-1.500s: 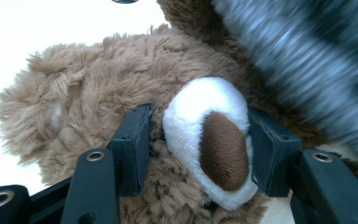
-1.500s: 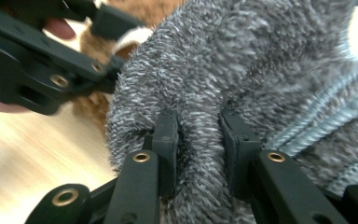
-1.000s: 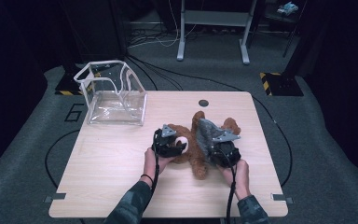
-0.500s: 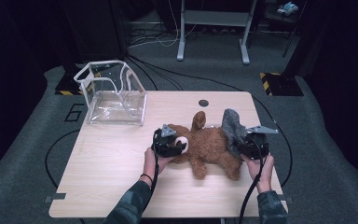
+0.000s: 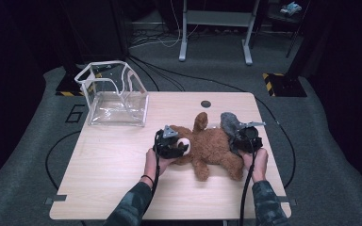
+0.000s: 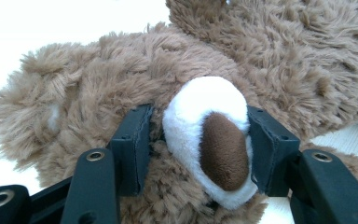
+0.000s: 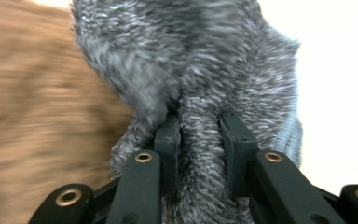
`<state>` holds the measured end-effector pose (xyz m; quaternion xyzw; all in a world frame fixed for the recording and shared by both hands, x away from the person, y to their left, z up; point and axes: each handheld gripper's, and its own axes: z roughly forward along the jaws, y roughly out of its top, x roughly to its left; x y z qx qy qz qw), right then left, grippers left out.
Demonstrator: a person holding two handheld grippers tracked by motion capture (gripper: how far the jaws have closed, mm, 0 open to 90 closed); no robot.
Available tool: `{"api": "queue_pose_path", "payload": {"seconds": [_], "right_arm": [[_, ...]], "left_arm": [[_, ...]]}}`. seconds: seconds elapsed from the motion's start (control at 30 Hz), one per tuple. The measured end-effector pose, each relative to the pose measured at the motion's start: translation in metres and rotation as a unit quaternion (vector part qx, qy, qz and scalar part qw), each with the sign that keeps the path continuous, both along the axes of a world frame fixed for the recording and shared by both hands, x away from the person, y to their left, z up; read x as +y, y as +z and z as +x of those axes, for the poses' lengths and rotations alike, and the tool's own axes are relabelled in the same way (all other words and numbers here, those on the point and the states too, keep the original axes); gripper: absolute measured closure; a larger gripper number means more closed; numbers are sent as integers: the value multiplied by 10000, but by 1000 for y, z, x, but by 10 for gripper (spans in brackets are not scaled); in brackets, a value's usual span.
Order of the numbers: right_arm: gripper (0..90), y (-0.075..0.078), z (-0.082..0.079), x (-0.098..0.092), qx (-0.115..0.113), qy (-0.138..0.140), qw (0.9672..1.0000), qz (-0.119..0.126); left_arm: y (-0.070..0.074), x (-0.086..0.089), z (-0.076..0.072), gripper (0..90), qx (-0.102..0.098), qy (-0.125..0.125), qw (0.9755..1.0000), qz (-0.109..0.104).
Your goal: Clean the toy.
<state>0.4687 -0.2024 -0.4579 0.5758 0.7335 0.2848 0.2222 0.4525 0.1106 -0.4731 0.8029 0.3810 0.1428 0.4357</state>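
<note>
Right gripper view shows the right gripper (image 7: 200, 126) pinching a grey fuzzy knitted garment (image 7: 223, 60), carried rightward off the brown plush teddy bear (image 5: 212, 148) since a second ago. Left gripper (image 6: 198, 149) clamps the bear's white muzzle (image 6: 200, 121), unmoved. Beyond stands a clear plastic box (image 5: 115, 96) on the wooden table (image 5: 108, 174).

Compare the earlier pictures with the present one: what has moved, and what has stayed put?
The right tool, shut on the grey knitted garment, has carried it off the teddy bear toward the table's right side. The left tool stays clamped on the bear's muzzle; the clear box is unchanged.
</note>
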Motion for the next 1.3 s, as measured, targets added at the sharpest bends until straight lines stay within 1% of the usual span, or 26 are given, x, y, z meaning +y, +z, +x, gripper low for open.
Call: {"api": "queue_pose_path", "payload": {"seconds": [0.03, 0.07, 0.1, 0.13, 0.2, 0.27, 0.3, 0.33, 0.4, 0.47, 0.5, 0.6, 0.67, 0.7, 0.73, 0.8, 0.83, 0.87, 0.9, 0.93, 0.97, 1.0, 1.1, 1.17, 1.23, 1.3], "right_arm": [[716, -4, 5, -6, 88, -70, 9999, -16], [715, -7, 7, -10, 218, -177, 9996, 27], [714, -9, 8, -14, 311, -203, 9993, 100], [714, -10, 7, -17, 343, -230, 9991, 134], [714, -3, 0, -25, 242, -366, 9989, 172], [713, 9, -11, -30, 50, -394, 9990, 200], [713, 14, -15, -32, -33, -368, 9990, 262], [713, 22, -23, -34, -149, -306, 9990, 281], [713, 32, -32, -33, -330, -250, 9985, 359], [713, 41, -41, -29, -482, 2, 9979, 435], [713, 44, -44, -25, -512, 68, 9974, 493], [712, 47, -45, -11, -518, 308, 9972, 438], [711, 43, -40, -1, -441, 398, 9976, 370], [711, 41, -38, 2, -405, 410, 9976, 379], [711, 36, -34, 7, -326, 431, 9980, 324], [711, 28, -29, 14, -217, 405, 9987, 228], [712, 24, -25, 16, -145, 383, 9989, 225], [712, 24, -25, 16, -145, 383, 9989, 225], [712, 17, -21, 17, -99, 307, 9993, 199], [712, 14, -18, 16, -84, 292, 9994, 184], [712, 13, -17, 15, -39, 248, 9994, 234], [712, 11, -14, 14, -29, 204, 9996, 193], [712, 3, -6, 10, 129, 72, 9999, -71], [711, -6, -1, 5, 330, -64, 9993, -136], [710, -12, 0, -1, 439, -182, 9987, -182], [708, -12, -3, -6, 415, -200, 9988, -150]], "left_arm": [[0, 0, 0, 456, 0, 0, 10000, -15], [0, 0, 0, 456, 1, 1, 10000, -17], [0, 0, 0, 456, 3, 1, 10000, -18], [0, 0, 0, 456, -11, 2, 10000, -10], [0, 1, 0, 456, -7, 6, 10000, 5], [0, 0, 0, 456, -13, 7, 10000, -10], [0, 0, 0, 456, 3, 2, 10000, -21], [0, 0, 0, 456, -1, -1, 10000, -12], [0, 0, 0, 456, 1, 17, 10000, -26], [0, 0, 0, 456, 2, 21, 10000, -24], [0, 0, 0, 456, 2, 6, 10000, -26], [0, 0, 0, 456, 0, 6, 10000, -16], [0, 0, 0, 456, -7, 9, 10000, -2], [0, 0, -1, 456, -4, 12, 10000, -6], [0, 0, 0, 456, -6, 10, 10000, -9], [0, 0, 0, 456, -3, 8, 10000, -10], [0, 0, 0, 456, -3, 8, 10000, -10], [0, 0, -1, 456, -10, 15, 10000, -14], [0, 0, -1, 456, -14, 19, 10000, -12], [0, 0, -1, 456, -14, 19, 10000, -12], [0, 0, 0, 456, -7, 13, 10000, -23], [0, 0, 0, 456, -7, 18, 10000, -23], [0, 0, -1, 456, 4, 28, 10000, 9], [0, 0, -1, 456, 5, 36, 10000, 3], [1, 0, -1, 456, 3, 21, 10000, 27], [0, 0, -1, 456, -13, 28, 10000, -8]]}}
